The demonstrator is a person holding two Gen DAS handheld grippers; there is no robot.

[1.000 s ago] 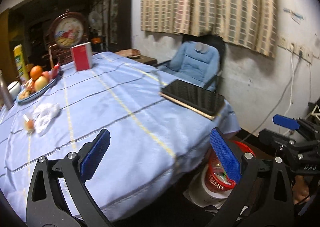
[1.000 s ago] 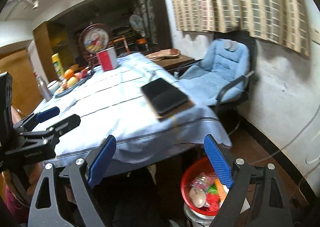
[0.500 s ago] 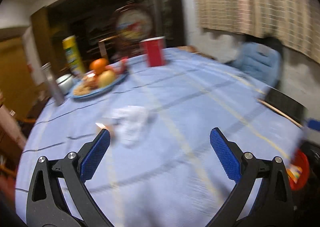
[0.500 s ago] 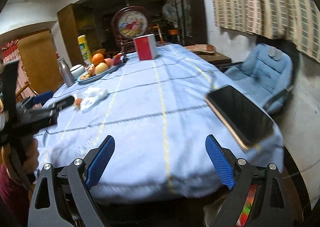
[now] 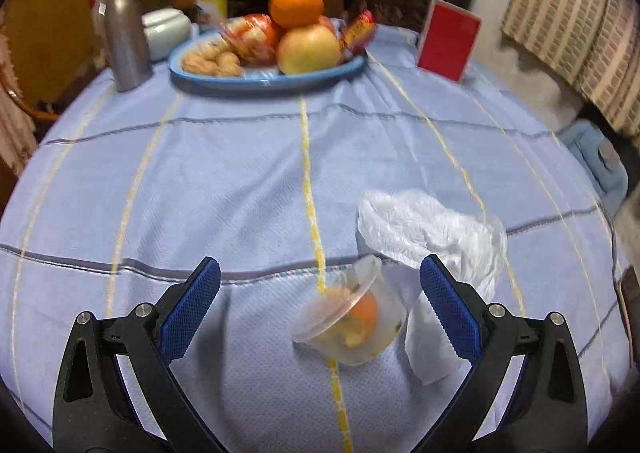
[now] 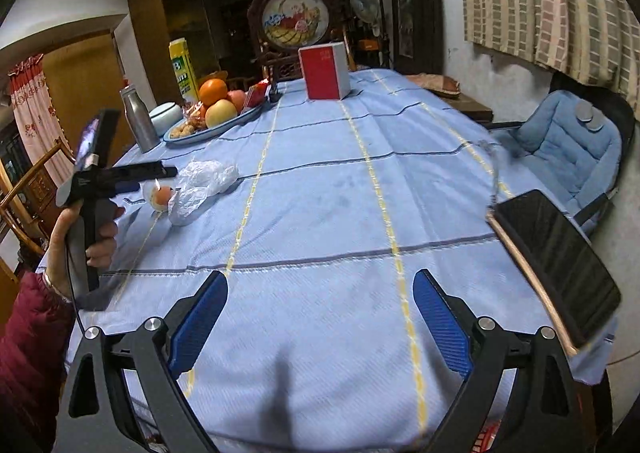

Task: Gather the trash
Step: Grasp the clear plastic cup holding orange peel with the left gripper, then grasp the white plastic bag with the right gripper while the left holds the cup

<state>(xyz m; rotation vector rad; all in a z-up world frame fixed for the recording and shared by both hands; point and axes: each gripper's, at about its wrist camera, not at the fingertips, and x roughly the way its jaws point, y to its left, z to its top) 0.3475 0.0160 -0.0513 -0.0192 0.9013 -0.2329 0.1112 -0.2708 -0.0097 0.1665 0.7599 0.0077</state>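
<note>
A clear plastic cup (image 5: 352,321) with orange food scraps lies on its side on the blue tablecloth (image 5: 240,181). A crumpled white plastic bag (image 5: 432,229) lies just behind and right of it. My left gripper (image 5: 320,305) is open, its fingers either side of the cup, a little above the cloth. In the right wrist view the cup (image 6: 160,198) and bag (image 6: 202,183) lie at the left, under the left gripper's fingers (image 6: 136,172). My right gripper (image 6: 320,317) is open and empty over the table's near edge.
A blue fruit plate (image 5: 264,73), a metal bottle (image 5: 124,25), a white lidded bowl (image 5: 166,27) and a red box (image 5: 448,39) stand at the far end. A dark tablet (image 6: 556,261) lies at the right table edge. A blue chair (image 6: 560,133) stands beyond.
My left gripper swung from the bin side across the table to the cup and bag. My right gripper rose from bin level and now looks along the tabletop. Both stayed open.
</note>
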